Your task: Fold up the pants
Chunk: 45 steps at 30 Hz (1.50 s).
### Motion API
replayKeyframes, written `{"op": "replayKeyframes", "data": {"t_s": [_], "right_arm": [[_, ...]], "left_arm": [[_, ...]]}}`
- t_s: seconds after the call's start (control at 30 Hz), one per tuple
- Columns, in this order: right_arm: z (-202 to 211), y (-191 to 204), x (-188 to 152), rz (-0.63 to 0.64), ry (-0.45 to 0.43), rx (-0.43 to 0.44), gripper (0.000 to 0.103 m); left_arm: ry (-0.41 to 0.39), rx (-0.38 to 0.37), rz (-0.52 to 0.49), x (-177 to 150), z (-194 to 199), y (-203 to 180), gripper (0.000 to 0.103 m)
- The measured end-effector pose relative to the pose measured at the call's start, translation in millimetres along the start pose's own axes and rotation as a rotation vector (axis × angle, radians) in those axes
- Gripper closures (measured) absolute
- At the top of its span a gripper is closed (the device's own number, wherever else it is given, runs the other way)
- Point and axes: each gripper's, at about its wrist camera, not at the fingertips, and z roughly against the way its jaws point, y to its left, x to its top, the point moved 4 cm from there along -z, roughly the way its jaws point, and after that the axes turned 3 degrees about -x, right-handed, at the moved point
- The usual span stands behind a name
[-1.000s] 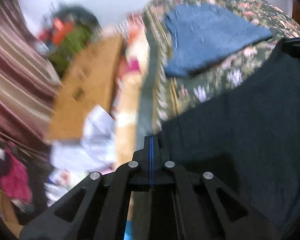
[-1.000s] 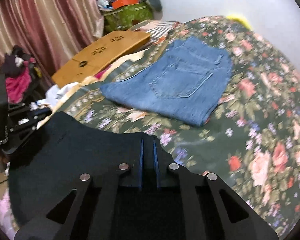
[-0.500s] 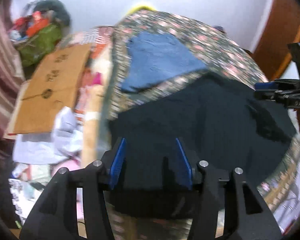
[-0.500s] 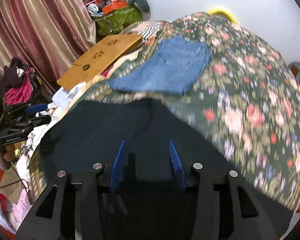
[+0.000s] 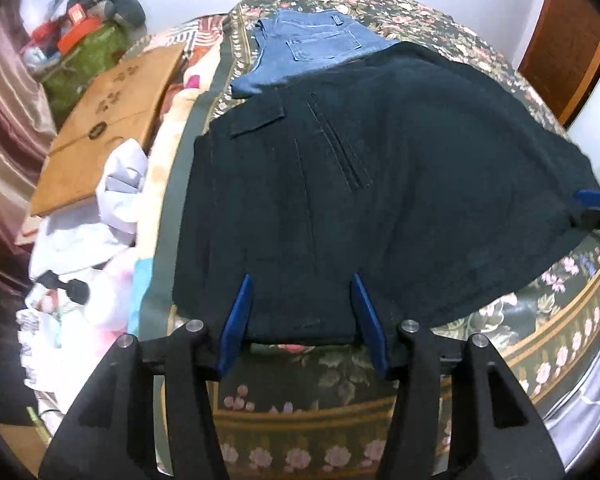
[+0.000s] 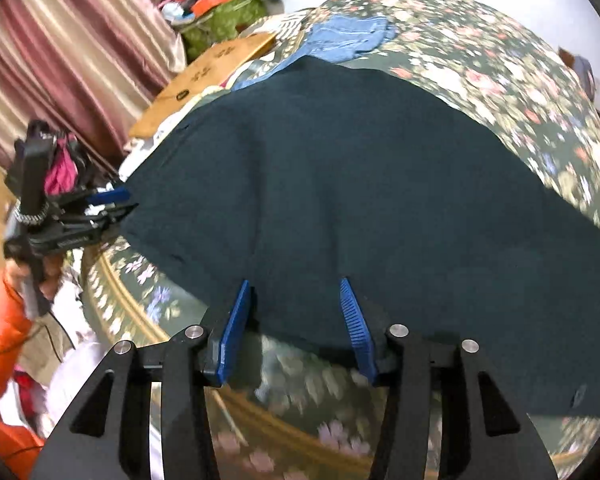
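Two pairs of trousers lie on the floral green bedspread [image 5: 548, 344]: the dark navy cloth pants [image 5: 380, 184] spread flat along its near edge, and one folded blue denim pair [image 5: 312, 52] just beyond, toward the far edge. Both grippers, the left gripper [image 5: 302, 316] and right gripper [image 6: 296, 320], stand with jaws apart at the navy hem, holding nothing. Judged from this, the pants are laid out but not yet folded; next, each gripper must pinch an edge.
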Motion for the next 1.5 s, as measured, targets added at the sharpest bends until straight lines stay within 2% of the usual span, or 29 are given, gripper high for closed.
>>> {"op": "replayKeyframes", "data": {"t_s": [0.1, 0.2, 0.3, 0.43, 0.57, 0.7, 0.77, 0.83, 1.0, 1.07, 1.1, 1.23, 1.4, 1.5], "right_arm": [[22, -13, -7, -0.015, -0.034, -0.035, 0.061], [51, -51, -14, -0.069, -0.098, -0.120, 0.060], [81, -111, -24, -0.173, -0.164, -0.213, 0.059], [105, -184, -38, -0.299, -0.197, -0.338, 0.059], [113, -242, -47, -0.399, -0.209, -0.419, 0.059], [108, -281, -48, -0.458, -0.228, -0.438, 0.059], [102, -288, -47, -0.455, -0.231, -0.444, 0.059], [98, -288, -46, -0.444, -0.228, -0.470, 0.059], [81, -308, -46, -0.462, -0.211, -0.477, 0.059], [77, -309, -48, -0.465, -0.221, -0.460, 0.076], [75, -309, -48, -0.464, -0.216, -0.456, 0.088], [77, -299, -48, -0.398, -0.245, -0.525, 0.097], [83, -288, -34, -0.277, -0.260, -0.683, 0.099], [77, -299, -28, -0.275, -0.228, -0.717, 0.099]], "left_arm": [[0.020, 0.040, -0.017, 3, 10, -3, 0.051], [0.015, 0.067, -0.010, 14, 21, -3, 0.051], [-0.026, 0.038, 0.014, 29, 36, -9, 0.050], [-0.070, -0.013, 0.036, 55, 44, -32, 0.042], [-0.051, -0.050, 0.026, 68, 33, -62, 0.041], [0.004, -0.037, -0.006, 70, 7, -87, 0.041], [0.027, -0.033, -0.008, 67, -4, -92, 0.041], [0.005, -0.010, 0.004, 65, -6, -94, 0.034], [0.004, -0.012, 0.040, 63, -7, -90, 0.028], [0.006, -0.014, 0.056, 63, -8, -87, 0.027], [0.006, -0.012, 0.064, 63, -9, -86, 0.025], [-0.003, 0.009, 0.058, 63, -8, -89, 0.025], [-0.013, 0.037, 0.030, 62, -6, -93, 0.025], [-0.020, 0.035, 0.032, 61, -6, -92, 0.024]]}}
